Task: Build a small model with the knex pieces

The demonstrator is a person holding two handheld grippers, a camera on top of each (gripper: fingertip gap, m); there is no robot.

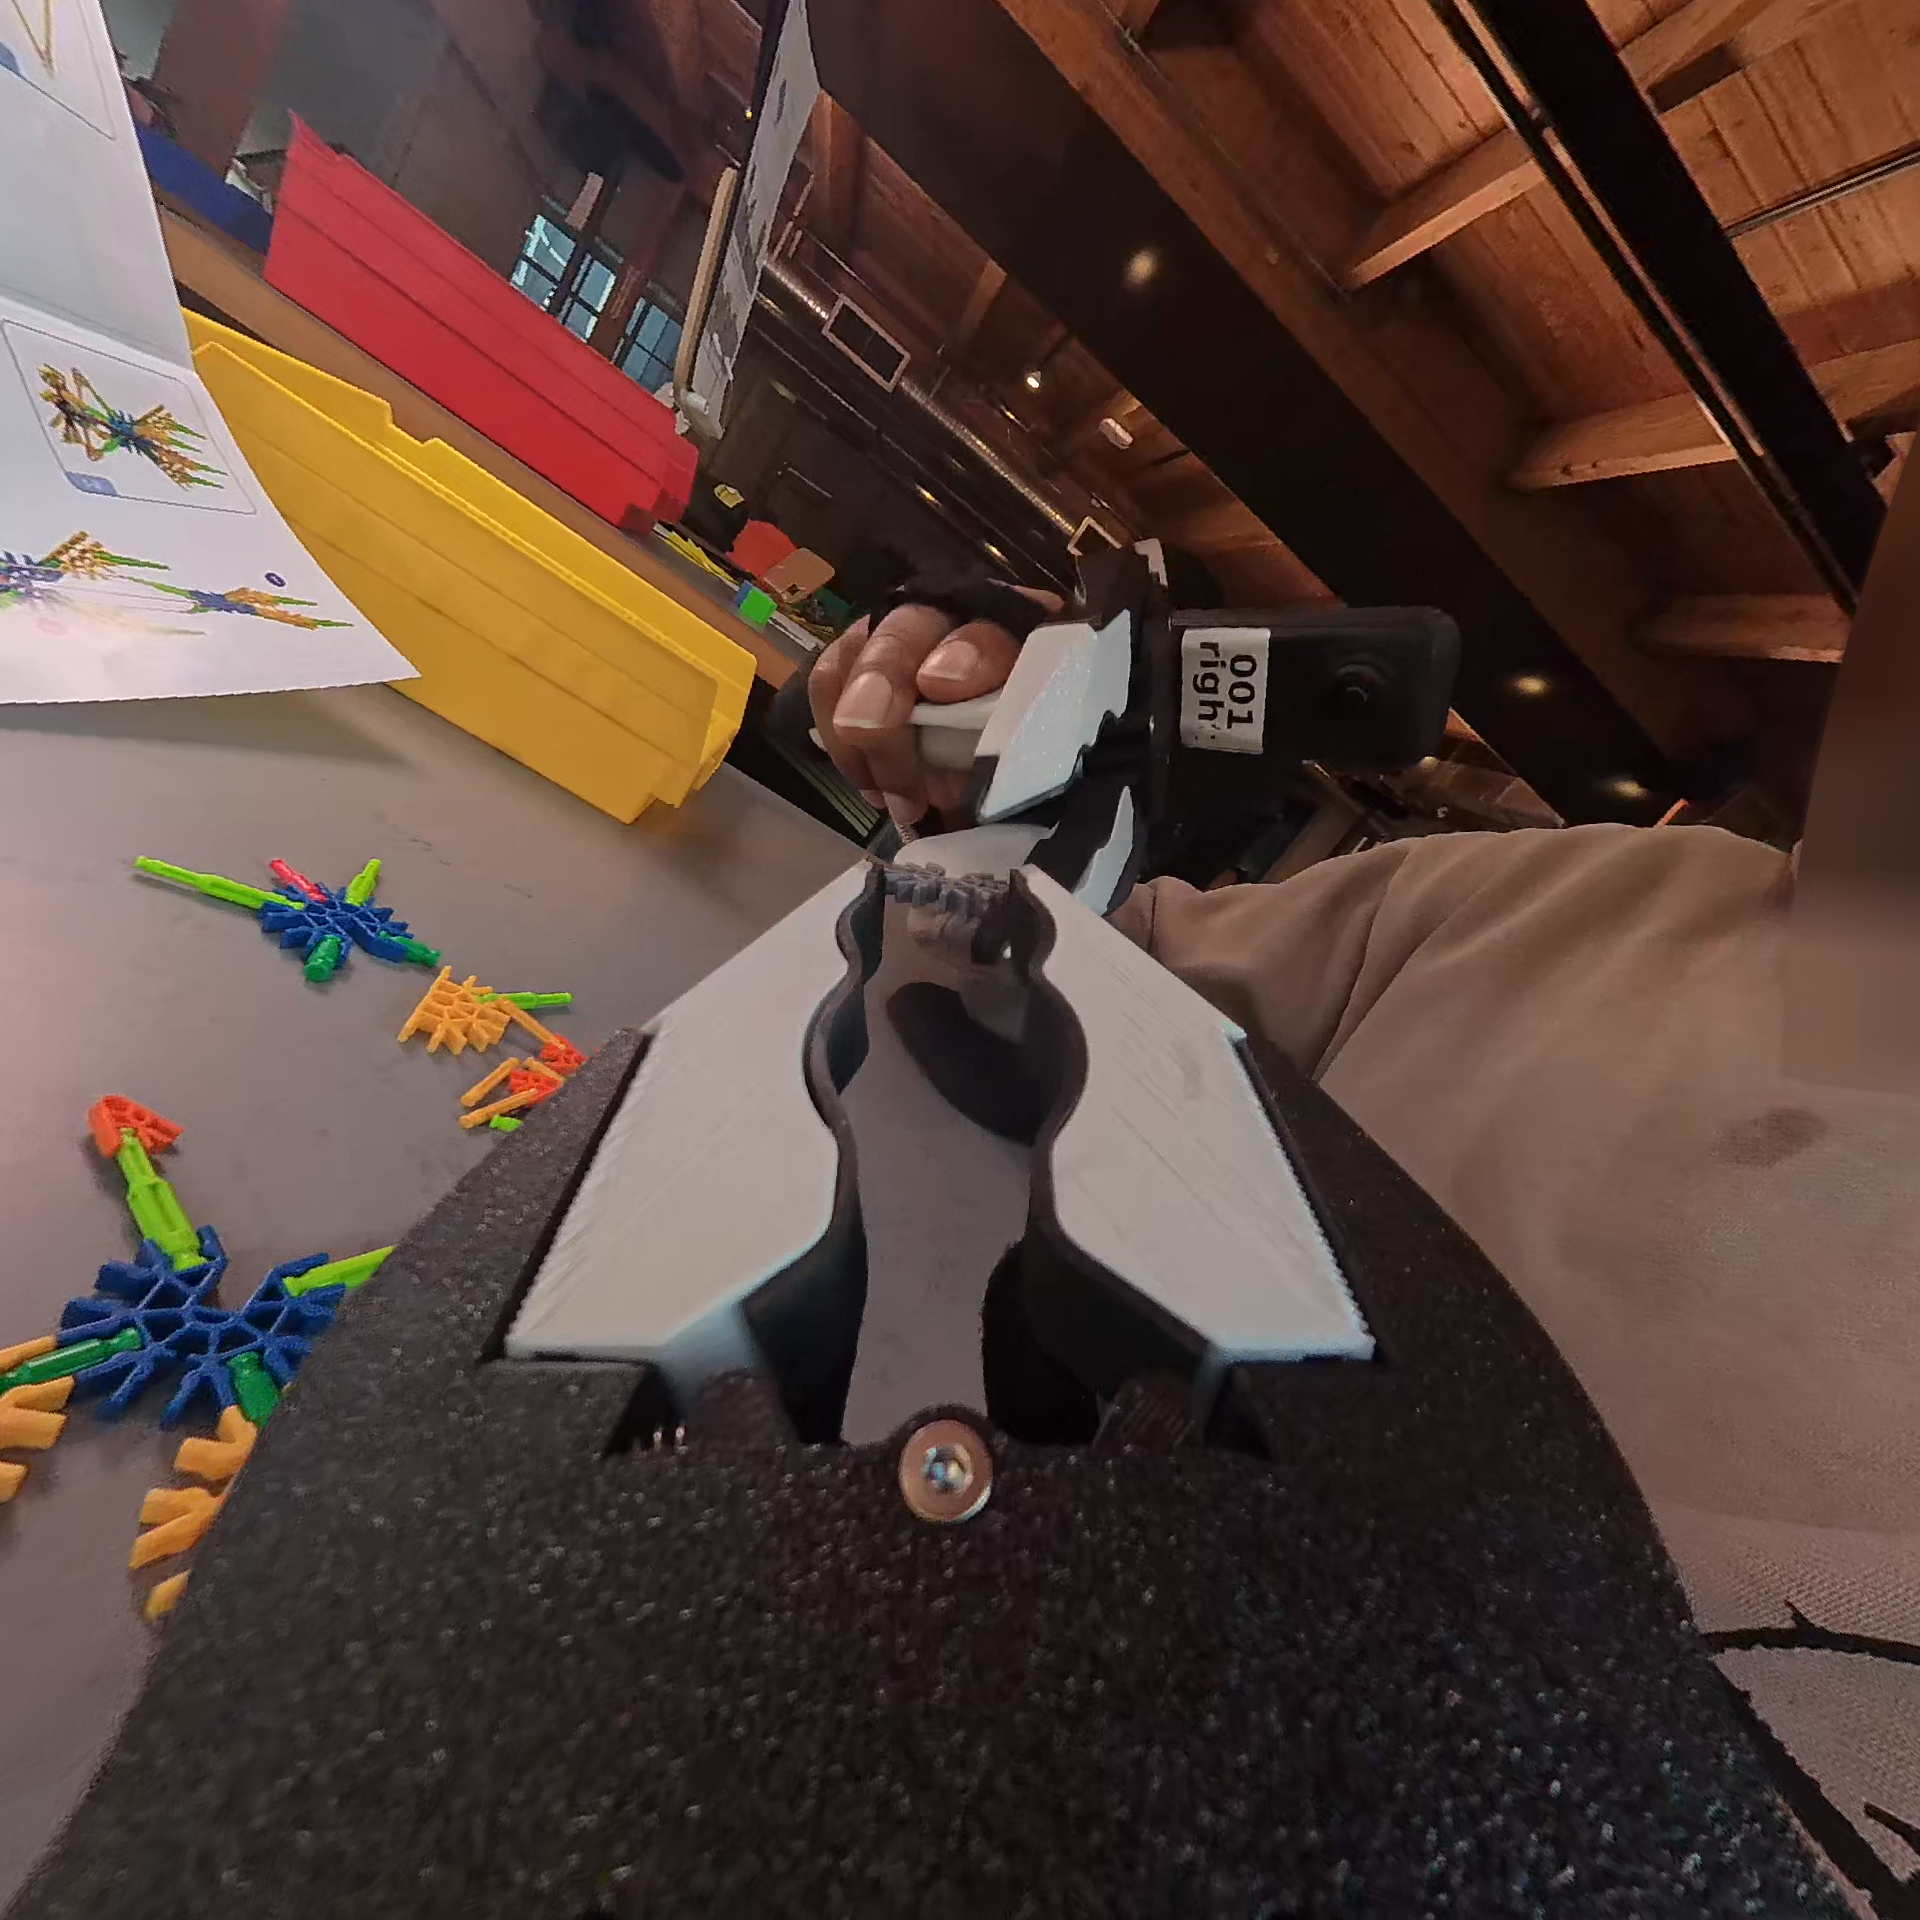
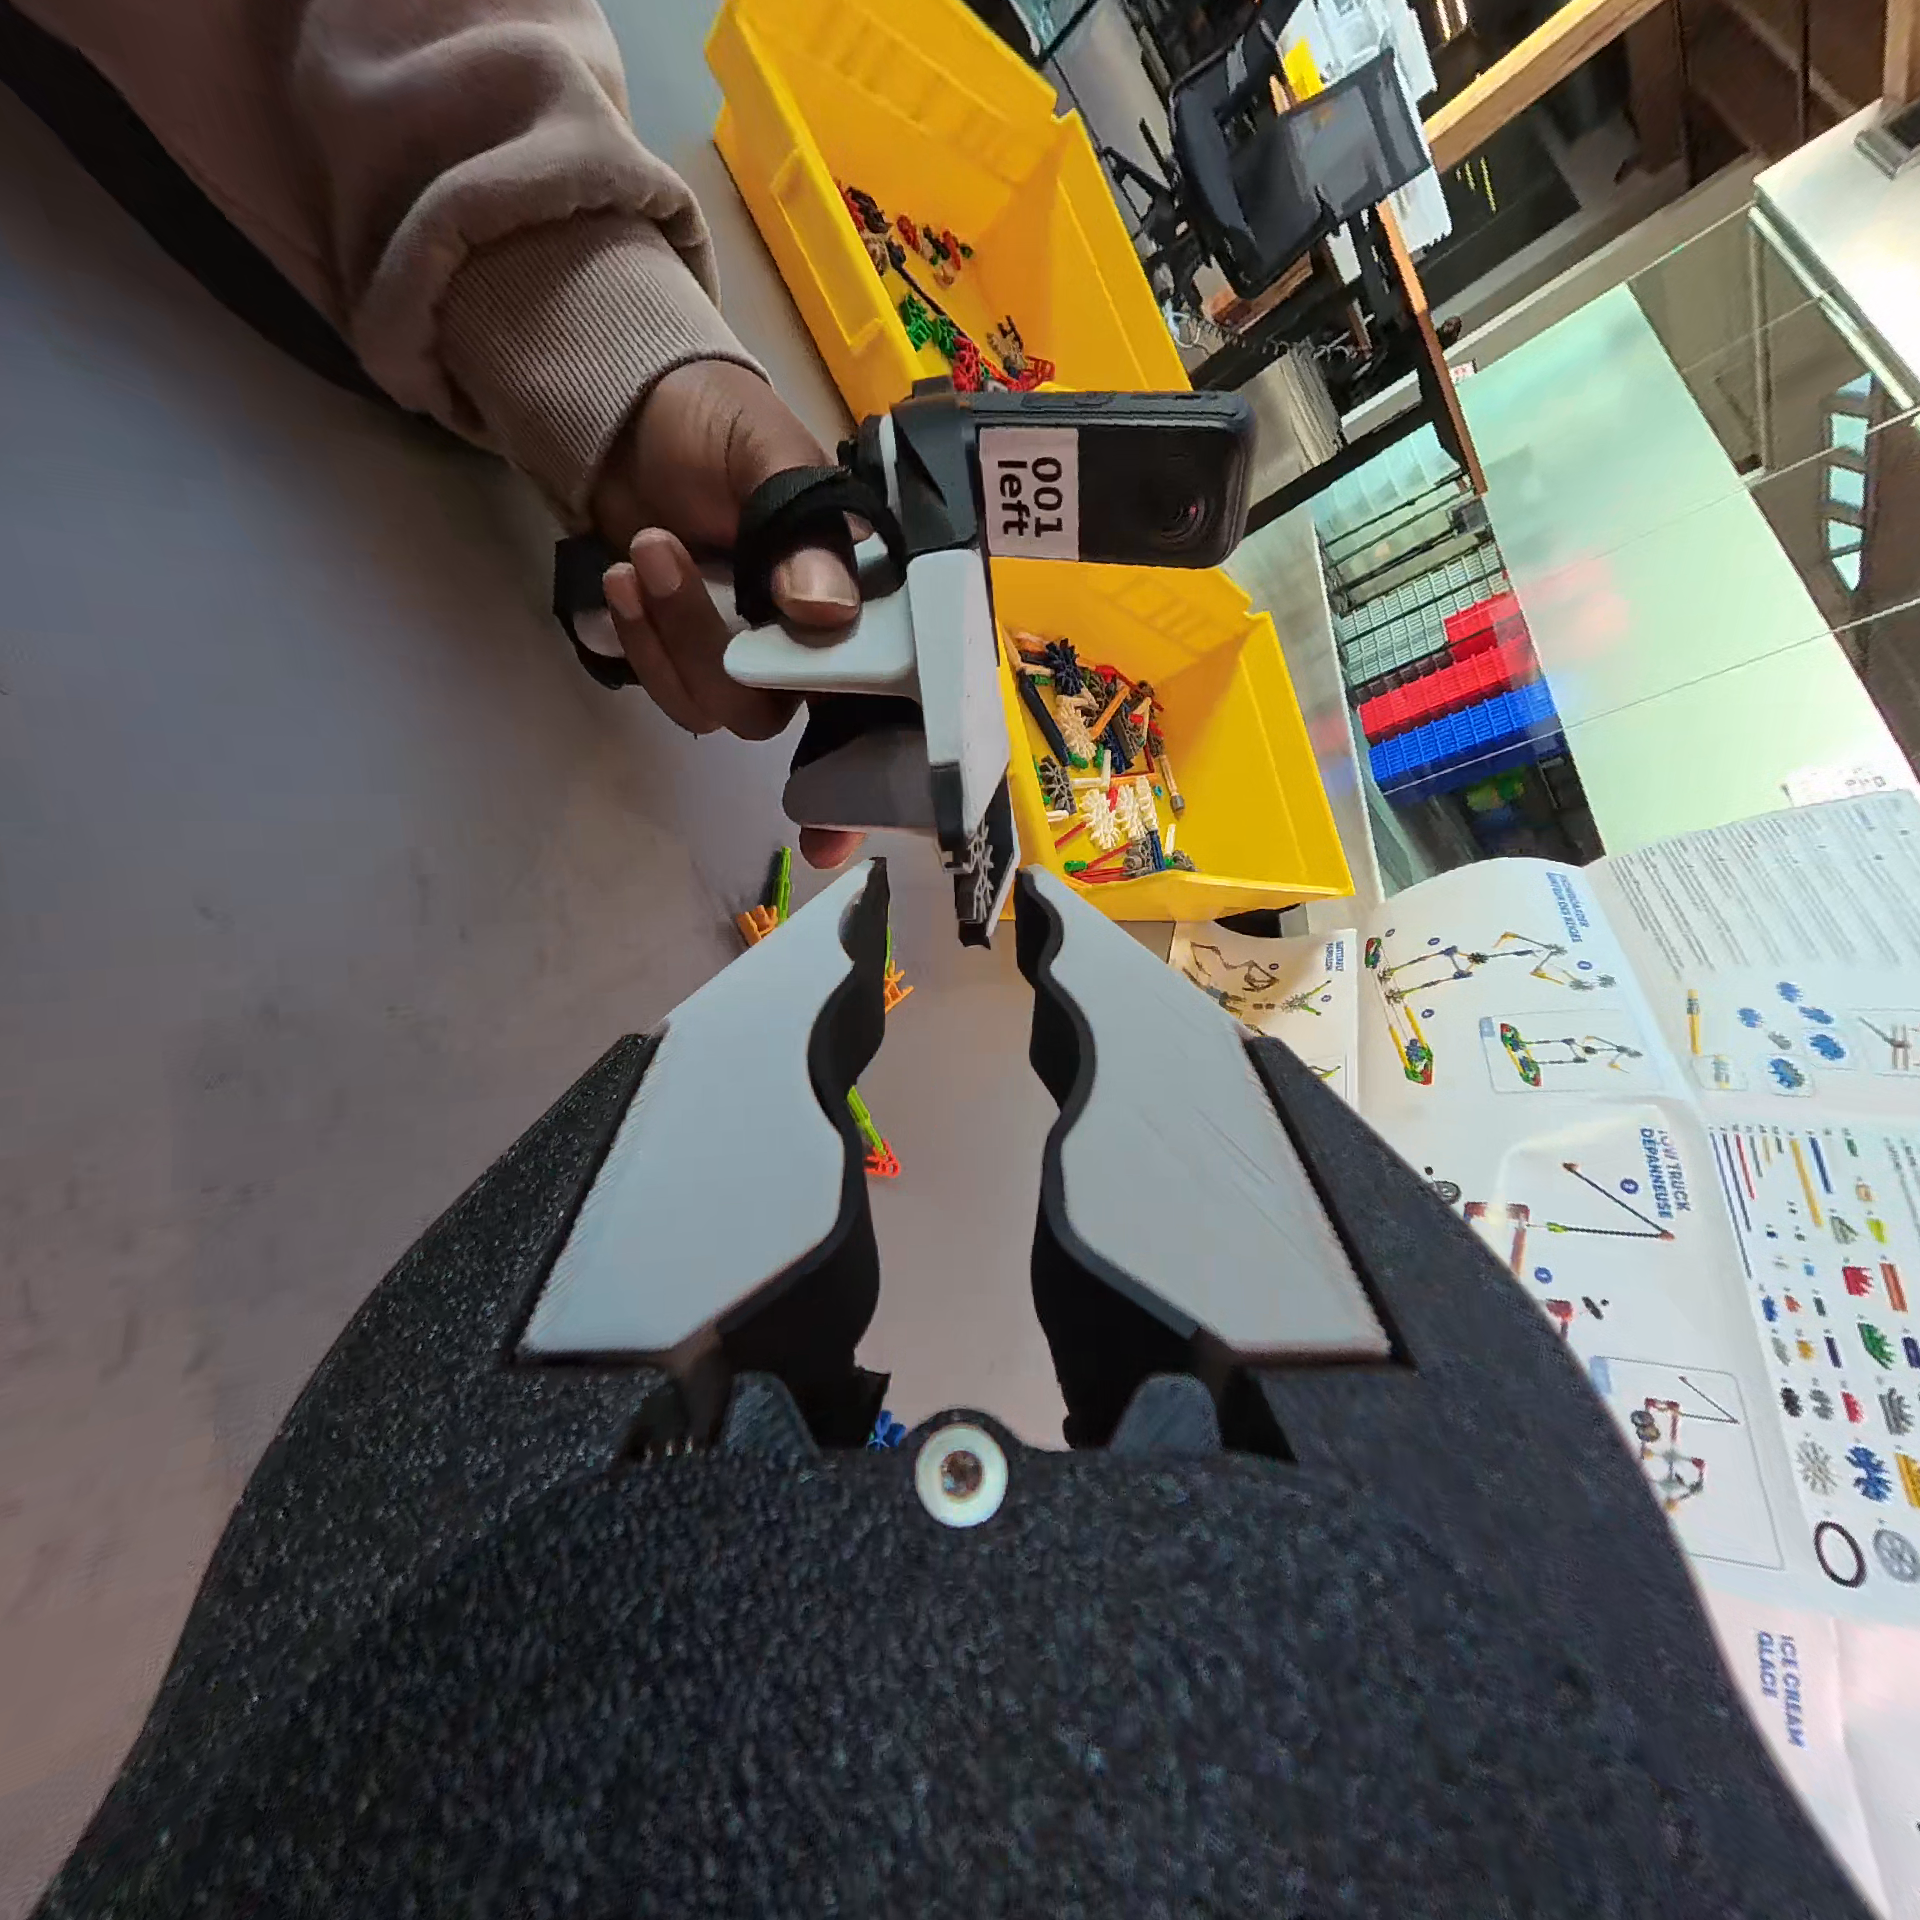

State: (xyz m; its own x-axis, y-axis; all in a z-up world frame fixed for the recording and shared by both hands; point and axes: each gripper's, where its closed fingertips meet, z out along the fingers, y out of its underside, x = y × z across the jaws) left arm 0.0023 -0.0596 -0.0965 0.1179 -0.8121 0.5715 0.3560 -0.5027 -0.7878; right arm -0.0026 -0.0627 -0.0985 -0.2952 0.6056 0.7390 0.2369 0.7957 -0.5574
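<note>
Left gripper (image 1: 945, 902) clamped at the fingertips on a small grey snowflake-shaped plastic connector (image 1: 948, 896), raised above the grey table (image 1: 312, 790). Right gripper (image 2: 951, 891) parted and empty, its tips just beside that connector. Beyond, yellow plastic bin (image 2: 1226, 665) of mixed pieces and white instruction sheet (image 2: 1662, 1195).
</note>
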